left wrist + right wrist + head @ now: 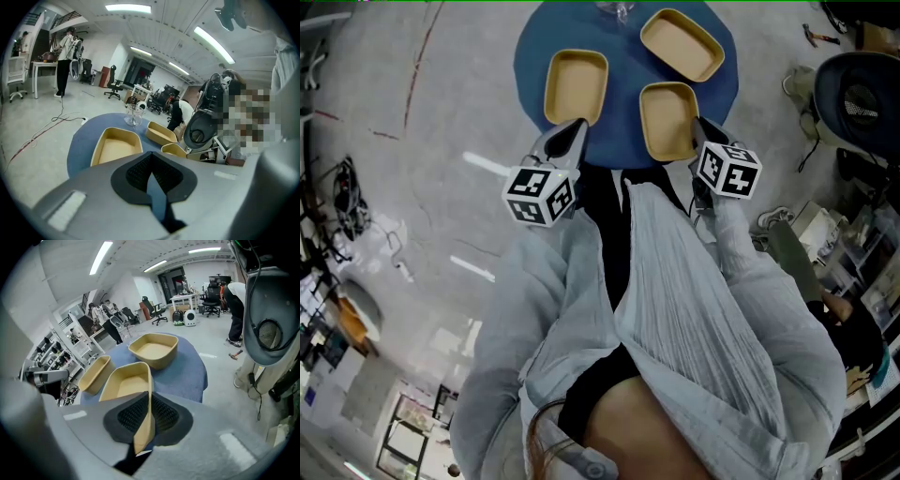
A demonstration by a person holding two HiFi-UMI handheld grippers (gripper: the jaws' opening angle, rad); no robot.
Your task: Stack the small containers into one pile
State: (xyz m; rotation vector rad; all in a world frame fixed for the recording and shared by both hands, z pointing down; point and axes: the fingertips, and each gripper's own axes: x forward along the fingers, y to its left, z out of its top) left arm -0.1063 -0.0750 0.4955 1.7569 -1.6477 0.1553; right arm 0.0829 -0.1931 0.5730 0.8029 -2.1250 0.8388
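- The nearest container, a shallow tan tub with nothing in it, lies at the near right edge of the blue round table, right in front of me.
- My right gripper has both pads pressed onto that tub's right-hand wall. In the right gripper view the thin tan rim runs straight down between them.
- I cannot tell whether the tub rests on the table or is already lifted a little.
- The far container is the same kind of tub. It lies just beyond the clamped one, turned at an angle, with a narrow strip of blue showing between them.
- The left container sits apart from both on the table's left half, with its long side pointing away from me.
- All three tubs lie singly, and none sits inside another.
- My left gripper hovers at the table's near edge, just short of the left container. In the left gripper view its pads meet at the tips with nothing between them, and only a sliver of blue shows lower down.
- A clear glass object stands at the table's far edge, beyond the tubs.
- Around the table is a grey floor.
- A person stands at a bench far off in the left gripper view.
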